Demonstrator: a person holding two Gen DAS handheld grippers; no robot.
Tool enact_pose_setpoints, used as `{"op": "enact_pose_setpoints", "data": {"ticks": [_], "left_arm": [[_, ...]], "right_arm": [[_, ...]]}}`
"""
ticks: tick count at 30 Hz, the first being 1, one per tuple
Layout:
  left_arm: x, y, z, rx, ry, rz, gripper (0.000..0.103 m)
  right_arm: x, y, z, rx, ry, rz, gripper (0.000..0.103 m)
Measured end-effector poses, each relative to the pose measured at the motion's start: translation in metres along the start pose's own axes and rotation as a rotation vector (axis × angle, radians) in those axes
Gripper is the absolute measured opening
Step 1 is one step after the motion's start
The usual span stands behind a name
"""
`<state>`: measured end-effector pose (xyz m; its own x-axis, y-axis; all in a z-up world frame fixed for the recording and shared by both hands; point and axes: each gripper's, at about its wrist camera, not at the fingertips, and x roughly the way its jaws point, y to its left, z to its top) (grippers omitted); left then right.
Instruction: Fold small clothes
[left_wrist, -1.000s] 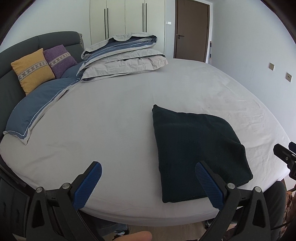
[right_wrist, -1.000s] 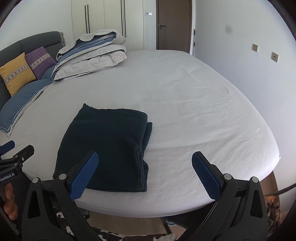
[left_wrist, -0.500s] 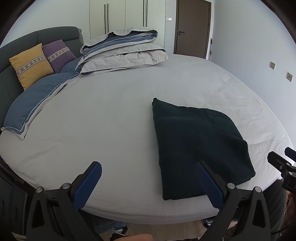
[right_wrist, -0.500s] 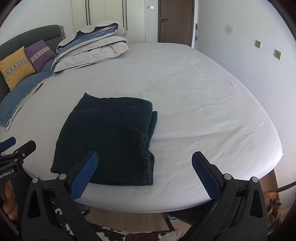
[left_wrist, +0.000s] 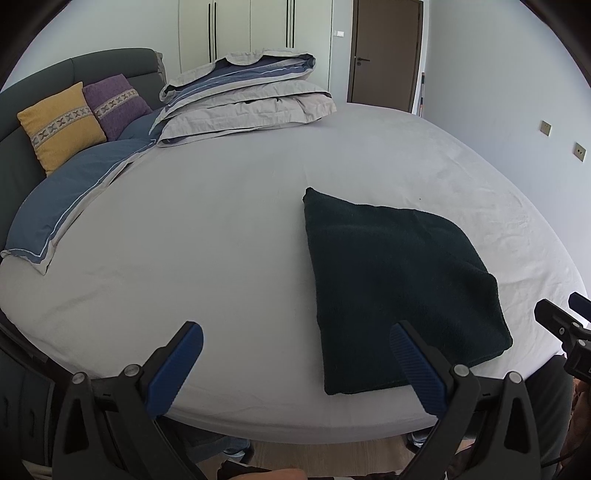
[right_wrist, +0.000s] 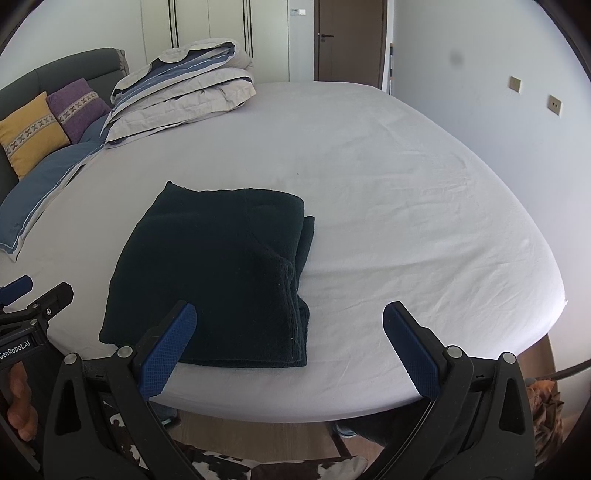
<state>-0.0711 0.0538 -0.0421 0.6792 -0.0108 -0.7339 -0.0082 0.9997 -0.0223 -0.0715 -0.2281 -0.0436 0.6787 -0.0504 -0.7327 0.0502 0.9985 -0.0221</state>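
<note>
A dark, near-black garment (left_wrist: 395, 280) lies folded into a thick rectangle on the white bed sheet (left_wrist: 221, 229), near the front edge. It also shows in the right wrist view (right_wrist: 218, 273), with stacked layers along its right side. My left gripper (left_wrist: 295, 358) is open and empty, held above the bed's front edge to the left of the garment. My right gripper (right_wrist: 288, 339) is open and empty, just in front of the garment's near right corner. Neither gripper touches the cloth.
A folded grey and blue duvet (left_wrist: 243, 99) sits at the back of the bed. A blue pillow (left_wrist: 70, 206), a yellow cushion (left_wrist: 61, 125) and a purple cushion (left_wrist: 114, 103) lie at the left by the dark headboard (left_wrist: 22, 173). A wall (right_wrist: 498, 110) stands at the right.
Both grippers have moved a little forward toward the bed and stayed open. The garment lies as before.
</note>
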Motion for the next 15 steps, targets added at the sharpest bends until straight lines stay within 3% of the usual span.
{"op": "enact_pose_setpoints", "data": {"ticks": [15], "left_arm": [[-0.0001, 0.0002, -0.0028, -0.003, 0.004, 0.003, 0.103]], "right_arm": [[0.0019, 0.0020, -0.0023, -0.004, 0.006, 0.004, 0.103]]}}
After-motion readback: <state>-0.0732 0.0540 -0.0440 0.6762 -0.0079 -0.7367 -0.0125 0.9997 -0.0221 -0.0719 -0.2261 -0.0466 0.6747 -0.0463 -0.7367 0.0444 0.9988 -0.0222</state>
